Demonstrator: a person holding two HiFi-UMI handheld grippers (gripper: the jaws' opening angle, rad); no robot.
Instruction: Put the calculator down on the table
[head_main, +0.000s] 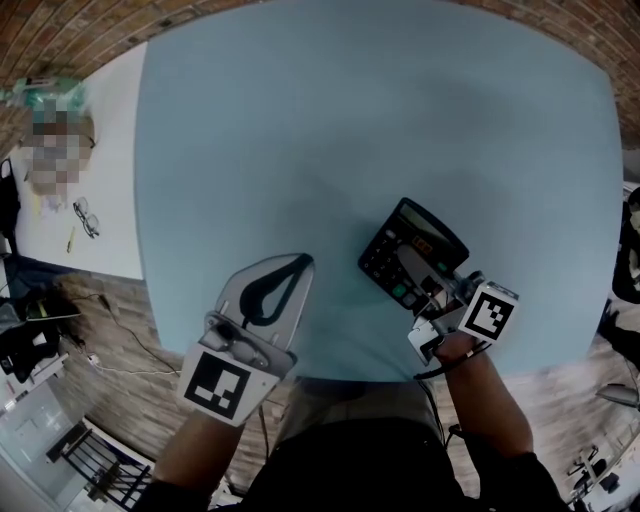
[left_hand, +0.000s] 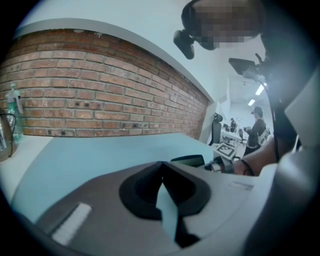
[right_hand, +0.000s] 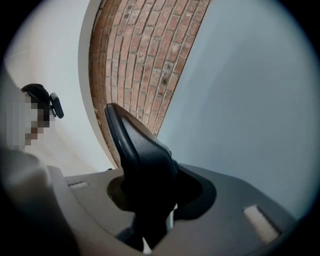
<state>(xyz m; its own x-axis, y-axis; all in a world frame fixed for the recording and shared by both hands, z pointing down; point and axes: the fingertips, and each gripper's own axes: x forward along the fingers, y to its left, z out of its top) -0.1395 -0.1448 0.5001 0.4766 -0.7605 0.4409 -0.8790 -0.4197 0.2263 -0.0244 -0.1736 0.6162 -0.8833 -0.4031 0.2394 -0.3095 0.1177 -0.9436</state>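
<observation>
1. The calculator (head_main: 420, 232) sat at the near right of the light-blue table (head_main: 350, 120), pinched at its near end by the right gripper (head_main: 415, 275). Its keys and display faced up and its far end pointed away from the person.
2. In the right gripper view the calculator (right_hand: 140, 150) appeared edge-on as a dark slab clamped between the jaws, with the table (right_hand: 250, 100) behind it. No view showed whether its underside touched the surface.
3. The left gripper (head_main: 298, 265) hovered over the near left of the table, well apart from the calculator. Its jaws were pressed together at the tips with nothing between them; the left gripper view (left_hand: 161, 165) showed only a sliver of tabletop behind them.
4. Judged step: lowering and release.
5. A good execution would level the calculator first, so that the whole base lands at once instead of a corner.
6. The jaws should spread only once the base rests flat.
7. The gripper should then draw straight back along the jaw line, to avoid dragging the calculator toward the near edge.
</observation>
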